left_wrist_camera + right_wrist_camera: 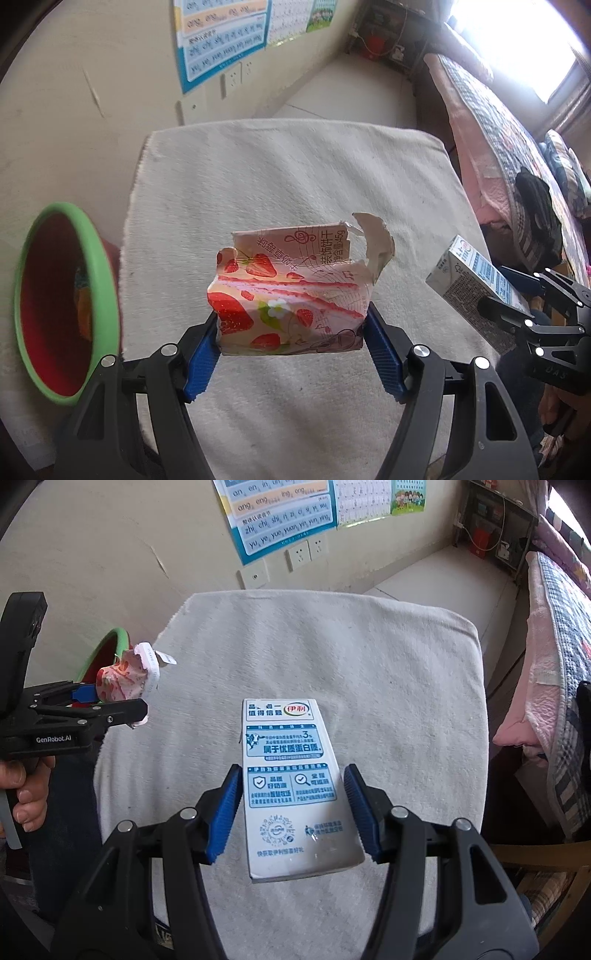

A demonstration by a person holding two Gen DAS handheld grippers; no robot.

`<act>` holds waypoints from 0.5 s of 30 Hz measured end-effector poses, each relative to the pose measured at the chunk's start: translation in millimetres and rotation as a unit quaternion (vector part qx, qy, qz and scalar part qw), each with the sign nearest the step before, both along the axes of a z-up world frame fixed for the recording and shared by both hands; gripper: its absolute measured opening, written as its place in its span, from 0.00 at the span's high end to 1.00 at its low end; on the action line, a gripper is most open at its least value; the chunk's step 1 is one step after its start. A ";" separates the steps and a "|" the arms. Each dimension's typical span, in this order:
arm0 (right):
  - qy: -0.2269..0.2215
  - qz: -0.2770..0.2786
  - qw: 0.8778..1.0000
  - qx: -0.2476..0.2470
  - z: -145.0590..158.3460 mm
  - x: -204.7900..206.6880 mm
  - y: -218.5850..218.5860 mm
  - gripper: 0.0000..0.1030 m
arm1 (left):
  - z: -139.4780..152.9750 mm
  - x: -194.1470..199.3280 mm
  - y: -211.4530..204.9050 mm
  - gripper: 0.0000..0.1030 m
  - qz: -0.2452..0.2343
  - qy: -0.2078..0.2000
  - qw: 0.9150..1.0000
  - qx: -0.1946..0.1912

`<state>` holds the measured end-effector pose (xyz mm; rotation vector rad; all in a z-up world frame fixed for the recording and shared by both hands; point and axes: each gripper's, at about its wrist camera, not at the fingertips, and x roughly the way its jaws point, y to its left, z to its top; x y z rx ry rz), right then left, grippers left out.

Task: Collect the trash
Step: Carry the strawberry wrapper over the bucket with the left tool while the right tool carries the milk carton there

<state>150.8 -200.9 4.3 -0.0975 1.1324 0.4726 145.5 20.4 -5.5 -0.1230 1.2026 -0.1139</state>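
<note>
**Kid:** What did your left claw have?

**Me:** My left claw (291, 332) had a torn strawberry biscuit box (291, 291). The blue pads (201, 360) squeezed it from both sides, so it was held tight. The box was pink and white with red strawberries on it. Its top was ripped open and one flap stuck up. It hung in the air over the white fuzzy cloth (295, 177).

**Kid:** And the other claw?

**Me:** My right claw (291, 805) had a white and blue milk carton (291, 775). The carton sat between the two blue pads (223, 812), and they were snug on its sides. It was up off the white fuzzy cloth (388, 672) too.

**Kid:** Where was the bin?

**Me:** A red bin with a green rim (62, 295) stood on the left, just beside the cloth. The biscuit box was near it, but not over it. Something colourful lay inside the bin, too blurry for me to tell.

**Kid:** Could you see your hand?

**Me:** From the right claw's camera I saw my left hand (26, 786) wrapped around the black handle, with the strawberry biscuit box (125, 679) poking out in front of the bin's green rim (114, 635).

**Kid:** What else was around?

**Me:** A reading poster (280, 513) hung on the wall, with white wall sockets (299, 555) under it. A bed with a checked quilt (561, 627) was on the right.
</note>
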 end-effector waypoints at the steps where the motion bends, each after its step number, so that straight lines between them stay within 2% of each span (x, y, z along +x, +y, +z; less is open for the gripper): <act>1: -0.004 0.001 1.000 0.000 3.8 -1.5 2.2 0.47 | 2.6 -1.5 1.8 0.34 0.002 -0.003 1.000 0.000; 7: -0.032 0.015 0.999 0.008 32.3 -3.7 22.8 0.47 | 20.8 -14.2 21.0 0.34 0.019 -0.023 1.000 -0.002; 15: -0.065 0.052 0.996 0.017 65.0 -1.3 72.1 0.47 | 42.9 -31.5 60.4 0.34 0.053 -0.048 0.997 0.000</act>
